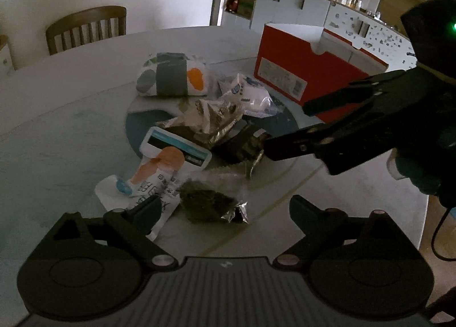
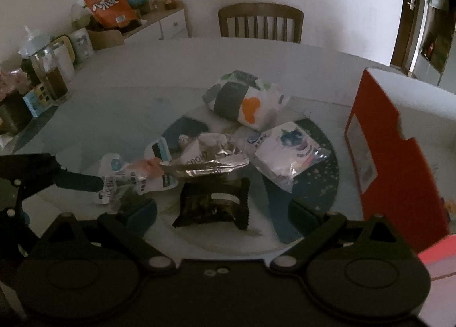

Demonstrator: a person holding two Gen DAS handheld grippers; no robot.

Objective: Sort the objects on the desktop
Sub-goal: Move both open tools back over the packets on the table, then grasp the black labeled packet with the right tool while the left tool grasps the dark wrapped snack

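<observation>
The right gripper (image 2: 222, 210) has its jaws spread wide, just over a dark snack packet (image 2: 212, 204) that lies between the fingers; whether they touch it I cannot tell. The left gripper (image 1: 225, 213) is likewise spread wide and grips nothing, with a small dark foil packet (image 1: 211, 207) lying between its fingers. Both hover over a heap on the round surface (image 1: 71, 127): a crumpled silver bag (image 2: 208, 161), a white-and-orange pouch (image 1: 159, 167), a blueberry pack (image 2: 287, 150) and a patterned bundle (image 2: 242, 99) farther off. A red box (image 2: 393, 161) stands at the right.
</observation>
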